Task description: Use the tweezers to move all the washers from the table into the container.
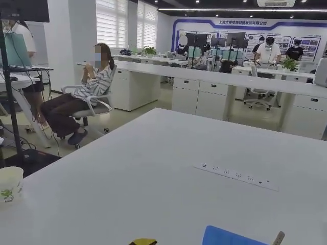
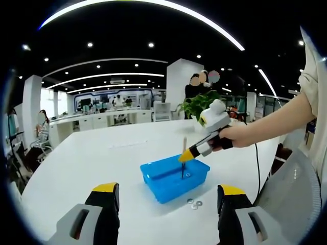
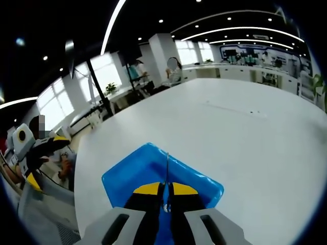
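A blue container [image 2: 173,176] sits on the white table [image 2: 102,158]. My right gripper [image 2: 185,156], held by a hand, is shut on thin tweezers [image 2: 183,164] that point down into the container. One washer [image 2: 189,174] lies inside by the tweezers' tip. A few washers [image 2: 194,204] lie on the table just in front of the container. In the right gripper view the tweezers [image 3: 166,171] stick out from my shut right gripper [image 3: 165,188] over the container [image 3: 127,178]. My left gripper [image 2: 168,204] stands open and empty, short of the container; it appears again as left gripper [image 3: 46,159].
In the head view the container's edge [image 1: 230,237] and a gripper's yellow tip [image 1: 143,241] sit at the bottom. A power strip [image 1: 237,176] lies on the table, and a paper cup [image 1: 10,184] stands at its left edge. A person on a chair [image 1: 84,97] sits beyond.
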{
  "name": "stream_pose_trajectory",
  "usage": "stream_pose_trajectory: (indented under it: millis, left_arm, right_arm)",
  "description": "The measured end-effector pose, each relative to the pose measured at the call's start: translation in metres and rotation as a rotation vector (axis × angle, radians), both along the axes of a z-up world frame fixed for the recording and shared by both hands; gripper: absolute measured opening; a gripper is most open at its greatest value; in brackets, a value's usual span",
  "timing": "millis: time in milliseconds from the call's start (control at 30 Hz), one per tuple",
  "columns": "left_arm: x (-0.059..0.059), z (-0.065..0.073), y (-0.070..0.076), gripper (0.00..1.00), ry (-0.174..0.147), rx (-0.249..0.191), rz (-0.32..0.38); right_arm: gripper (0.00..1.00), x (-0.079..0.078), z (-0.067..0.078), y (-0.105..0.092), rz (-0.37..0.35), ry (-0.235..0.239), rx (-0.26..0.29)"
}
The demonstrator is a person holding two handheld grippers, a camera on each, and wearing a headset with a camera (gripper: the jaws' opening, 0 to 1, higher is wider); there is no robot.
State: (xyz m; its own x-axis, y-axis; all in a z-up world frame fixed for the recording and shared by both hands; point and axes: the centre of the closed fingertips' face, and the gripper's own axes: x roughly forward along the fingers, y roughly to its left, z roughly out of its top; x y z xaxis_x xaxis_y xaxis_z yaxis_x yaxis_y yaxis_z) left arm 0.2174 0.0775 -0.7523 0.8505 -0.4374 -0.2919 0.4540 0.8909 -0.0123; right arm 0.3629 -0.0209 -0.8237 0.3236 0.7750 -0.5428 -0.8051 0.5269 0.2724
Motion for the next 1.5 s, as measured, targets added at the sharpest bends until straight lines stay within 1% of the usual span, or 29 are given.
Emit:
stream_pose_trajectory:
  millis: [67,267,333,600,833,967,1000,1100,1233,1333,1433,1500]
  left_arm:
    - [0.000,0.000,0.000,0.79,-0.002,0.000,0.001]
    - [0.000,0.000,-0.001,0.79,0.001,0.002,-0.003]
    - [0.000,0.000,0.000,0.79,0.001,0.004,-0.001]
    - [0.001,0.000,0.000,0.79,0.000,0.002,0.000]
    - [0.000,0.000,0.000,0.79,0.001,0.002,-0.002]
    - [0.000,-0.001,-0.001,0.79,0.002,0.003,-0.005]
    - [0.000,-0.001,-0.001,0.79,0.002,0.003,-0.005]
    - [0.000,-0.001,-0.001,0.79,0.003,0.003,-0.005]
    - [0.000,-0.001,-0.001,0.79,0.003,0.003,-0.007]
    - [0.000,-0.001,-0.002,0.79,0.004,0.005,-0.009]
    - [-0.001,-0.001,-0.002,0.79,0.006,0.005,-0.011]
    - [-0.001,-0.001,-0.001,0.79,0.006,0.008,-0.011]
  right_arm:
    - [0.02,0.000,-0.001,-0.002,-0.007,0.001,-0.001]
    - [0.02,0.003,-0.001,-0.002,-0.024,0.008,0.019]
    - [0.02,0.003,0.000,-0.002,-0.024,-0.001,0.017]
    - [0.03,-0.003,0.009,-0.002,-0.019,-0.013,0.042]
    - [0.02,-0.011,0.022,-0.002,-0.004,-0.035,0.066]
    - [0.02,-0.017,0.033,-0.002,0.000,-0.045,0.093]
    - [0.02,-0.020,0.037,-0.001,0.003,-0.051,0.101]
    - [0.02,-0.025,0.043,-0.001,0.008,-0.055,0.115]
    - [0.03,-0.032,0.054,-0.001,0.007,-0.063,0.150]
    - [0.03,-0.039,0.063,0.001,0.004,-0.061,0.185]
    - [0.03,-0.045,0.067,0.002,0.008,-0.060,0.203]
    - [0.03,-0.051,0.068,0.003,0.011,-0.051,0.217]
